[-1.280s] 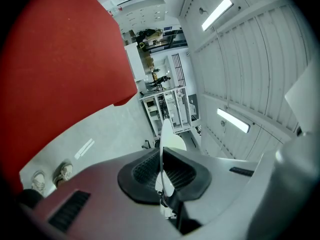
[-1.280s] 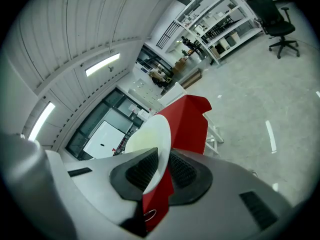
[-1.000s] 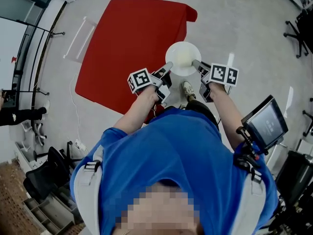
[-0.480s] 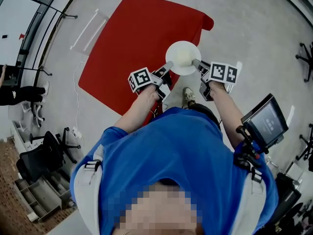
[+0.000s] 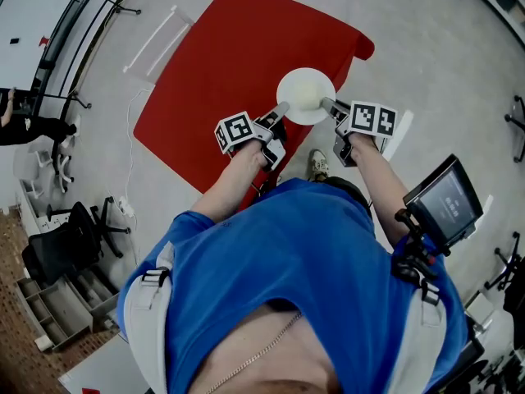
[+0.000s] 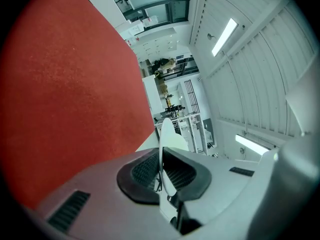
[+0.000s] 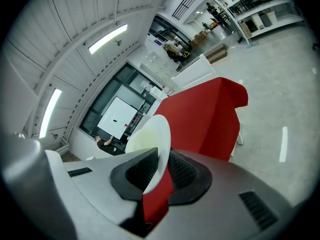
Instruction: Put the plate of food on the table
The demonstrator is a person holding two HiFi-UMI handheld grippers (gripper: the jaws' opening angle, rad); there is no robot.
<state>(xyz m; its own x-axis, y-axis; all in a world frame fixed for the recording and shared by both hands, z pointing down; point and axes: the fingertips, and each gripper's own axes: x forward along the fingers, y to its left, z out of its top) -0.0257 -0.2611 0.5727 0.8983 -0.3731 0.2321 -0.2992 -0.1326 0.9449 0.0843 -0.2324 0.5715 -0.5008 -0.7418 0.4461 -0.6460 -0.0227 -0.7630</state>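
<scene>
A white round plate (image 5: 306,96) with a pale yellowish food patch is held in the air between both grippers, above the near right edge of the red-covered table (image 5: 230,80). My left gripper (image 5: 282,110) is shut on the plate's left rim (image 6: 161,156). My right gripper (image 5: 328,105) is shut on the right rim (image 7: 159,156). In both gripper views the rim sits edge-on between the black ribbed pads. The red tabletop (image 6: 70,94) fills the left gripper view; the red table (image 7: 205,114) lies beyond the plate in the right gripper view.
Grey floor surrounds the table. A screen on a stand (image 5: 443,203) is at my right. Office chairs (image 5: 61,249) and shelving (image 5: 45,314) stand at the lower left. A person (image 5: 25,125) is at the far left. White tables and shelves (image 7: 240,14) stand in the distance.
The plate and both grippers keep their hold. The table has shifted right and nearer under the plate as I move towards it.
</scene>
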